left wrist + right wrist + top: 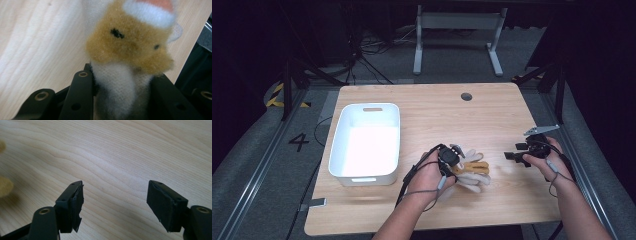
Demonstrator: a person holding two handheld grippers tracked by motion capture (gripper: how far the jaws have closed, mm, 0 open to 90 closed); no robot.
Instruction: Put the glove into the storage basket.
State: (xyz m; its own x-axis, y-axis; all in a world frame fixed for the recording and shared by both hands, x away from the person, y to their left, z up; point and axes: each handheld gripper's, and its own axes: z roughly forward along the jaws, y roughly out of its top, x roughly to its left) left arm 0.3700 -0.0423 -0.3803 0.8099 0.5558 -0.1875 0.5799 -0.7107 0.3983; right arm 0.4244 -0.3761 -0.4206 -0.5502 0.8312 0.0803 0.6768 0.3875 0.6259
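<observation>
Wooden table (427, 105) | dark room | left gripper (451, 161) pinches plush toy (472, 172)

Legible markings, one entry:

1. Numeral "4" (298, 142), dark on the grey floor, left of the wooden table (432, 107) and beside the white plastic bin (393, 150); read in the high view.

Signs without text: a patch of yellow-and-black hazard striping (275, 95) on the floor at far left, near the dark stand legs; it carries no words.

Not legible: the left gripper view is blurred at close range, and the two dark marks on the tan plush toy (130, 42) look like stitched eyes, not lettering. No label or brand can be read on the bin, the table or the black jaws
</observation>
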